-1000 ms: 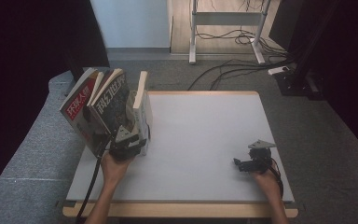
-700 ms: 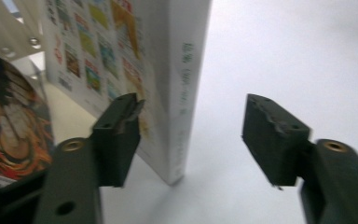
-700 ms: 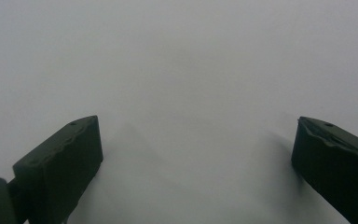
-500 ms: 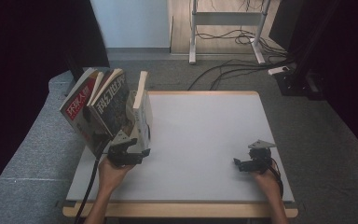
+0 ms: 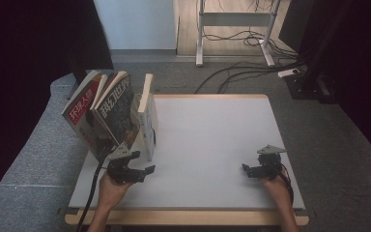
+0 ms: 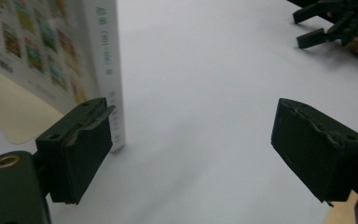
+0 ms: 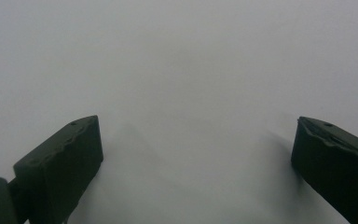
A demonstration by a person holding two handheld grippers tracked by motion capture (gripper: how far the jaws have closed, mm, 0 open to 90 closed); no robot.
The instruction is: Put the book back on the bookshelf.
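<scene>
Three books lean together, standing on end at the left of the white table (image 5: 212,130): a red-and-white one (image 5: 79,108), a dark one (image 5: 118,104) and a white one (image 5: 147,116). My left gripper (image 5: 140,169) sits just in front of them, open and holding nothing. In the left gripper view the white book's spine (image 6: 105,70) stands just beyond the left jaw, and the open left gripper (image 6: 191,149) has bare table between its jaws. My right gripper (image 5: 248,170) rests low near the front right, open over bare table (image 7: 196,158).
A grey cushioned surface (image 5: 34,150) runs along the table's left side. Beyond the far edge are carpet with cables (image 5: 241,72) and a metal desk frame (image 5: 200,34). The wooden front edge (image 5: 183,217) lies close under both hands. The other gripper (image 6: 340,23) shows far off.
My left gripper has drawn back from the foot of the white book toward the front edge. The books and the right gripper have stayed put.
</scene>
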